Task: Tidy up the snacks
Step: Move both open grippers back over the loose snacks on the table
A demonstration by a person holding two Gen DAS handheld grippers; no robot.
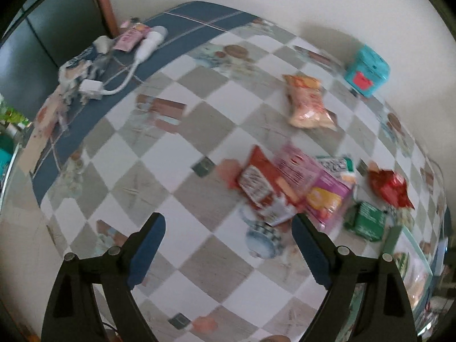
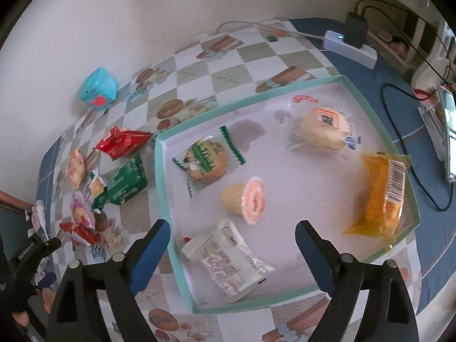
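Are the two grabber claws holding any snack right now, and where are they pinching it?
No. The left gripper and the right gripper are both open, with nothing between their jaws.

On my left gripper (image 1: 228, 225) I see two matte black angular arms, each capped with a blue pad and set with round silver screw heads. My right gripper (image 2: 232, 232) has the same black frame, blue fingers (image 2: 149, 253) and silver screws. White lettering, too blurred to read, marks the black body at the right view's lower left.
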